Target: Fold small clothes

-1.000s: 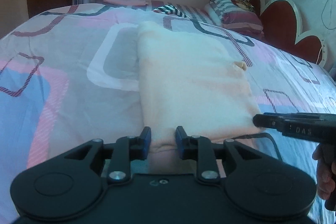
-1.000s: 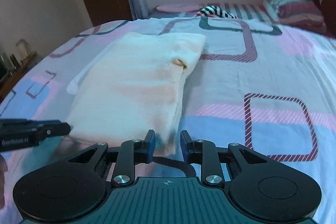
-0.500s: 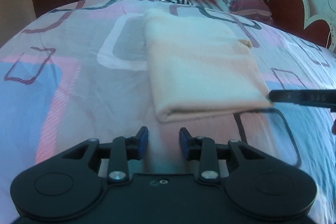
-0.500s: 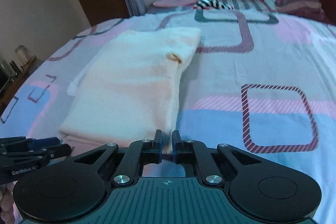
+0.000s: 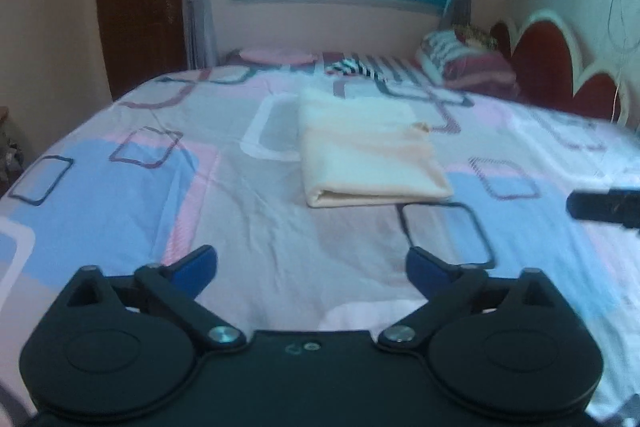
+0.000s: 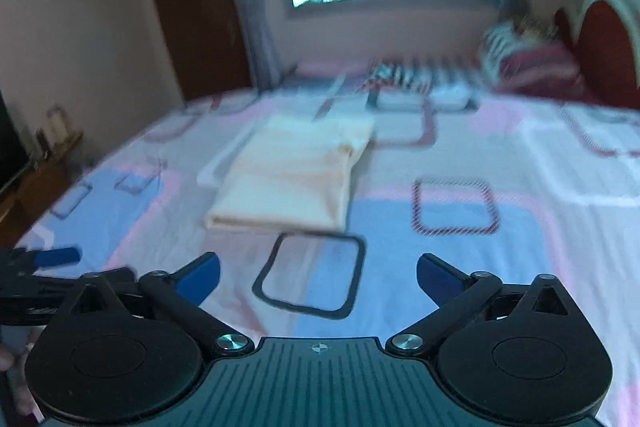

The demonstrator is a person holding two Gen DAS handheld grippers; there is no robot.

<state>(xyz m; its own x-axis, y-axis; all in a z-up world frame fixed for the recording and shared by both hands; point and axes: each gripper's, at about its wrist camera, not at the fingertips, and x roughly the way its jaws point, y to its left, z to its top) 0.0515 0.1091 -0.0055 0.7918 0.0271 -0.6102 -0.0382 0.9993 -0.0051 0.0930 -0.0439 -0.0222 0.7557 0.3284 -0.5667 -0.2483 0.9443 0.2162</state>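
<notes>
Now both grippers, left [image 5: 311,269] & right [image 6: 318,277], gape wide w/ nothing held, folded cloth [image 5: 370,159] flat on bed [image 5: 120,187].

A cream folded cotton garment [image 5: 370,159] lies on a pink, blue and white bedsheet [image 5: 248,227] (printed with dark rounded-square outlines); striped pillows [image 5: 464,61] are maroon.

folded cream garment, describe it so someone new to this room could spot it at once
Start at the big bed with its pink, blue and grey patterned sheet. Near the middle lies the folded cream garment, a flat rectangle. It is the only plain, pale piece; the striped pillows sit farther back by the headboard.
</notes>
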